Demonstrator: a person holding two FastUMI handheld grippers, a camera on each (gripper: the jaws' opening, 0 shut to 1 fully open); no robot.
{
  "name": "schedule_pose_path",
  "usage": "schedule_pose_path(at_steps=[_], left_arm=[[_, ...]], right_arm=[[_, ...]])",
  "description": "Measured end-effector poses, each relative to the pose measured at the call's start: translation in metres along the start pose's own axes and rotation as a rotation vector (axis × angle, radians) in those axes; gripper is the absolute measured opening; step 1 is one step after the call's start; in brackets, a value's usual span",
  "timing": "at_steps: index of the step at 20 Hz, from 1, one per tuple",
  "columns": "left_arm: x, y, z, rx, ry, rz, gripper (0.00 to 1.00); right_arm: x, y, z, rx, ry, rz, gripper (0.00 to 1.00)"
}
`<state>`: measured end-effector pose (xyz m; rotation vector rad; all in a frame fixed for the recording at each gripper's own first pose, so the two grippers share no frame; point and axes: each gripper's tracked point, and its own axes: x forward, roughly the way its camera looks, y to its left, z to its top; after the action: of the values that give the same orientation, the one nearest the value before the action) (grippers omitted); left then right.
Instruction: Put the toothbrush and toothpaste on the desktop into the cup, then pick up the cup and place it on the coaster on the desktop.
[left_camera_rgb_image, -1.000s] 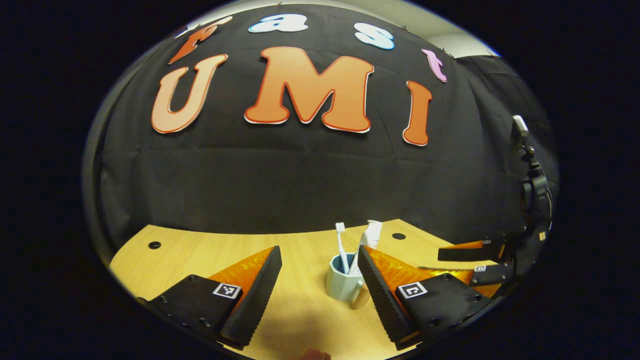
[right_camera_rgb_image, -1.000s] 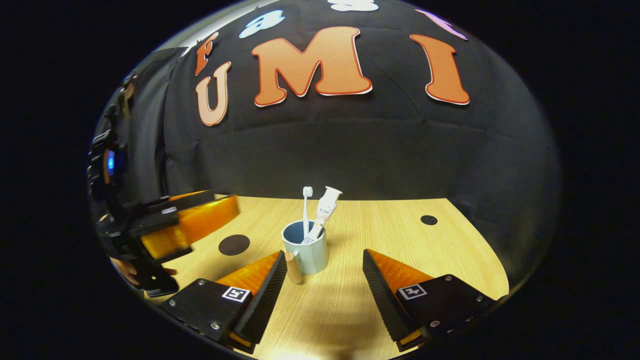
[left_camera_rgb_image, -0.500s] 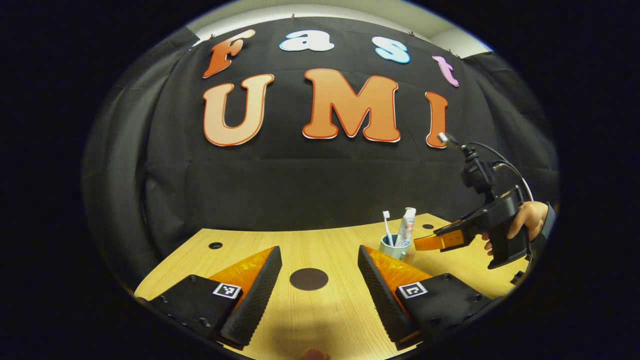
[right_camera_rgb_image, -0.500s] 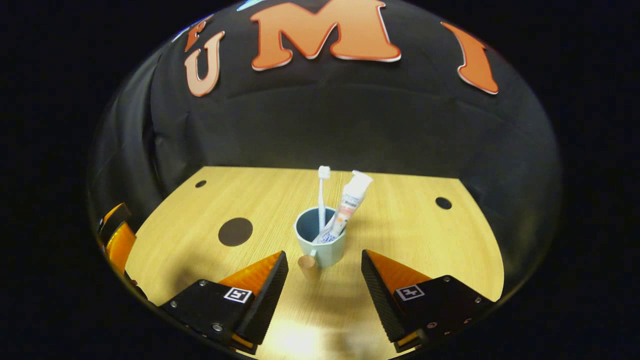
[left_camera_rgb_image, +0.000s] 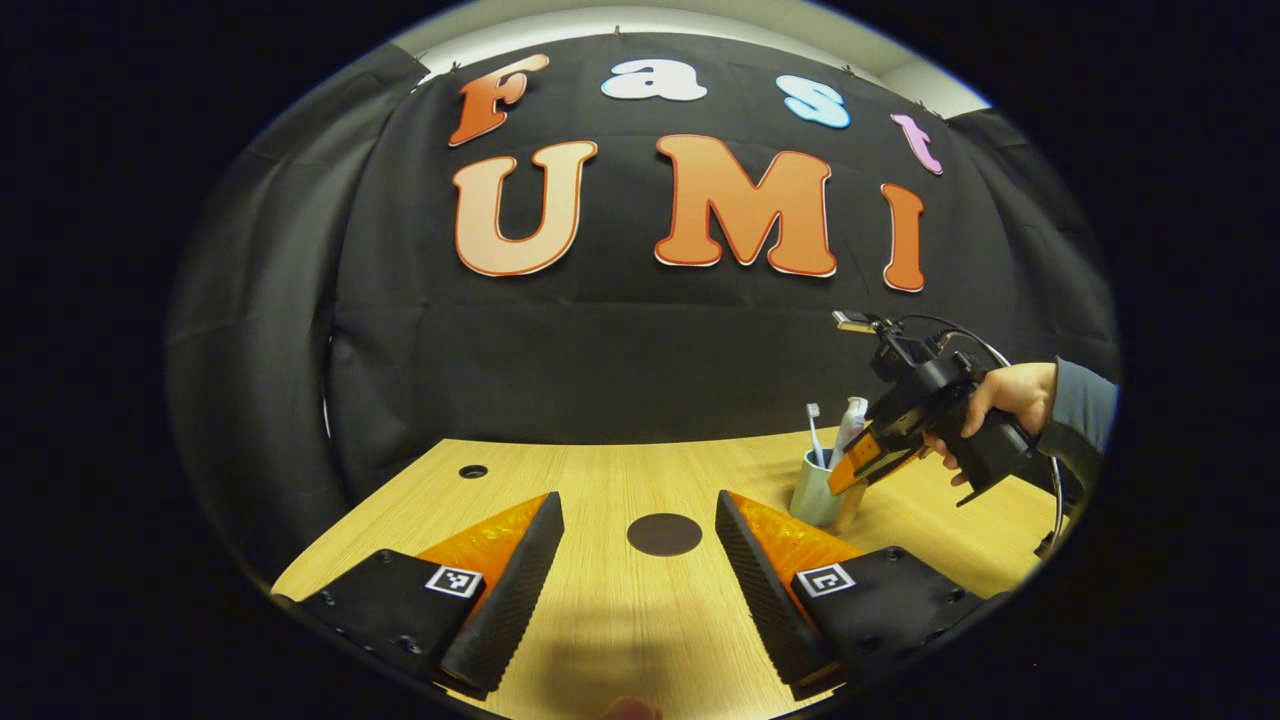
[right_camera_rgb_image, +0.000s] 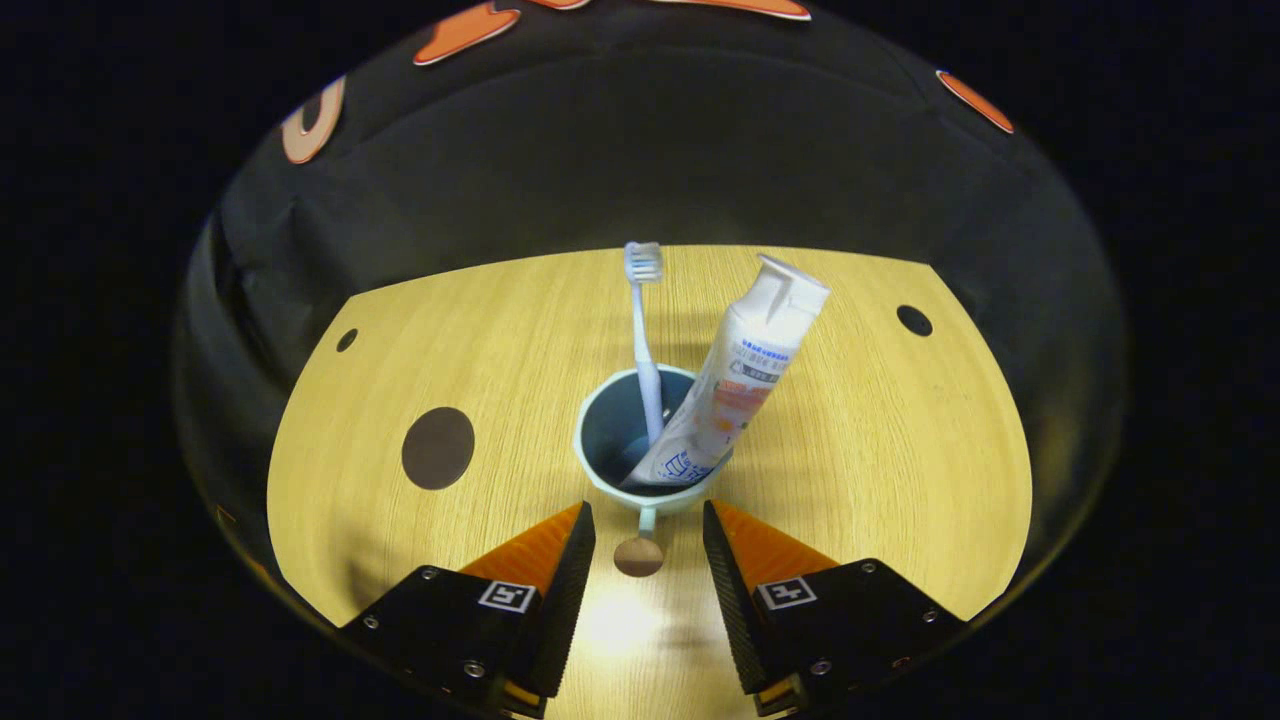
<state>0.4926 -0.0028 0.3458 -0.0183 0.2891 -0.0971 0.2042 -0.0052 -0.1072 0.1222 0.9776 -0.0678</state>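
In the right gripper view, the right gripper (right_camera_rgb_image: 648, 560) is seen tilted down over the cup (right_camera_rgb_image: 612, 455), its two fingers set moderately apart with the cup's handle (right_camera_rgb_image: 640, 548) lying in the gap between them; neither finger can be seen to press on the handle, and nothing is gripped. The cup stands upright on the wooden desktop (right_camera_rgb_image: 880, 450), with the toothbrush (right_camera_rgb_image: 643, 330) held in it, bristles up, and the toothpaste (right_camera_rgb_image: 735, 385) leaned in it toward the right, cap end up. The dark round coaster (right_camera_rgb_image: 438, 447) is found well to the left of the cup, bare, with open desktop between the two. In the left gripper view, the left gripper (left_camera_rgb_image: 638, 575) is held low over the near desktop (left_camera_rgb_image: 560, 480), its fingers spread wide and holding nothing; the coaster (left_camera_rgb_image: 664, 534) is framed between them, farther off and untouched. Off to the right in that view, the cup (left_camera_rgb_image: 816, 490) with the toothbrush (left_camera_rgb_image: 814, 428) and toothpaste (left_camera_rgb_image: 848, 428) is seen, and the right gripper (left_camera_rgb_image: 850, 470), held by a hand (left_camera_rgb_image: 1005, 395) in a grey sleeve (left_camera_rgb_image: 1078, 410), is pointed down at the cup's side.
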Motion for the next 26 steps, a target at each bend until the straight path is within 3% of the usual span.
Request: schedule_pose_path(at_steps=[2,5,7,11,15,26], left_arm=[[-0.002,-0.001,-0.004,-0.006,0.008,-0.001,0.98],[0.0,-0.001,-0.01,-0.007,0.021,-0.004,0.98],[0.002,0.002,-0.016,-0.027,0.035,0.001,0.98],[0.0,0.001,-0.025,-0.063,0.055,-0.003,0.98],[-0.003,0.007,-0.024,-0.069,0.057,0.012,0.99],[-0.012,0.015,-0.019,-0.078,0.03,0.041,0.98]], right_arm=[[0.012,0.001,-0.008,0.039,0.06,-0.004,0.66],[0.021,0.004,-0.016,0.078,0.11,-0.002,0.6],[0.022,0.005,-0.022,0.098,0.141,-0.011,0.43],[0.025,0.005,-0.021,0.07,0.121,-0.044,0.27],[0.023,0.001,-0.018,0.041,0.087,-0.092,0.24],[0.026,0.004,-0.01,-0.109,0.012,0.013,0.24]])
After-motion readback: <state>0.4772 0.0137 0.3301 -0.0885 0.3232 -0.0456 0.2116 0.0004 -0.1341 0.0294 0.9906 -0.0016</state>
